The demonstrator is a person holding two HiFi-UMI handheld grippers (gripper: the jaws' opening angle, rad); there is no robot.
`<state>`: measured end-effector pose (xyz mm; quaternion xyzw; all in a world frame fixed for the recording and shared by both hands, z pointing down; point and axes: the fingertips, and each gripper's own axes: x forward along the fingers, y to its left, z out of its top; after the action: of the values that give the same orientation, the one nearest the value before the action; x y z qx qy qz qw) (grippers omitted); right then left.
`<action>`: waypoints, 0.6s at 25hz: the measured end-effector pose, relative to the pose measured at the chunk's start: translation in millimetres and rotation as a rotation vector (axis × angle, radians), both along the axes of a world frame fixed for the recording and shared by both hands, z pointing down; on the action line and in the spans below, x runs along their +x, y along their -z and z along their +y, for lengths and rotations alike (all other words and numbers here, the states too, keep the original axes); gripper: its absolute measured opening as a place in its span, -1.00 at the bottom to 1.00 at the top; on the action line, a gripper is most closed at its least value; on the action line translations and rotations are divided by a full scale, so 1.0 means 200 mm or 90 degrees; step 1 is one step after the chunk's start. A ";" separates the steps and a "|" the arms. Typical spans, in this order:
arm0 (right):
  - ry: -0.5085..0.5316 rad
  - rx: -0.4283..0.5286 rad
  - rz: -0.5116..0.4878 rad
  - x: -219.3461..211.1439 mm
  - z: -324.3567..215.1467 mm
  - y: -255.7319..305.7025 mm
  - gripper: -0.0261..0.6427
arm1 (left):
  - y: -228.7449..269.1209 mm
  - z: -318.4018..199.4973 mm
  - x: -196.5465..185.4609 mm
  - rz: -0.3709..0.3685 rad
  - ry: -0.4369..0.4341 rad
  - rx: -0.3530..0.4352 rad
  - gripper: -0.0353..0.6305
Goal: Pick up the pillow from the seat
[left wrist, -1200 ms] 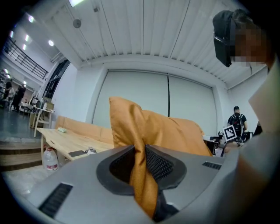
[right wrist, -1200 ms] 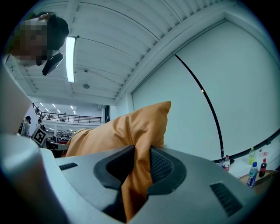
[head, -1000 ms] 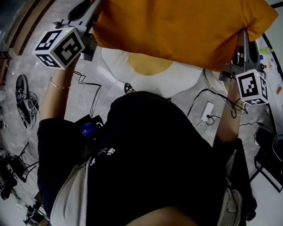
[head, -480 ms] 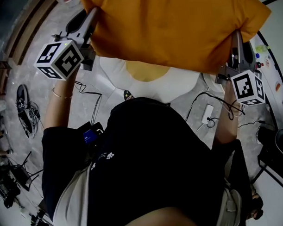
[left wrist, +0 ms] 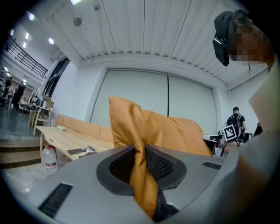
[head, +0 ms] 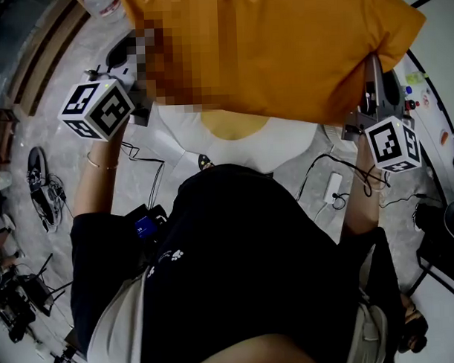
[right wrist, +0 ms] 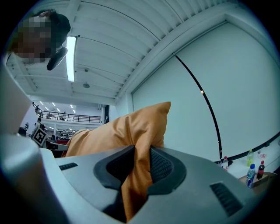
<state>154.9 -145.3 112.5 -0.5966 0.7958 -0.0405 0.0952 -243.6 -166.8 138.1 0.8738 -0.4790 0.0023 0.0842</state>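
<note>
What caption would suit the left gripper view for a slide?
Left gripper clamped on a fold of the orange pillow, wooden table in the background.

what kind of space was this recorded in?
Probably an open-plan lab or workshop hall rather than a home. It has a high panelled ceiling, a railed mezzanine in the background, a long wooden table, and loose cables running across the floor.

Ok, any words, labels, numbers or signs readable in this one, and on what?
No readable text anywhere.
Left cube and right cube: black-and-white square markers only, no letters.
Bottles by the wall: labels too small to read.
Blue screen at the person's waist: too small to read.
</note>
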 end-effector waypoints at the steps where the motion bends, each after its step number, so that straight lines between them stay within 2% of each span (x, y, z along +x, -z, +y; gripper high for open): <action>1: 0.000 0.000 0.000 0.00 0.00 0.00 -0.62 | 0.00 0.00 0.00 0.001 0.000 -0.001 -0.66; 15: -0.003 0.001 0.002 0.01 0.01 0.02 -0.62 | 0.02 0.01 0.00 0.009 -0.003 -0.002 -0.66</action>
<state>156.0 -142.4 108.1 -0.5983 0.7948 -0.0390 0.0945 -242.8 -165.3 135.1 0.8747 -0.4764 -0.0030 0.0889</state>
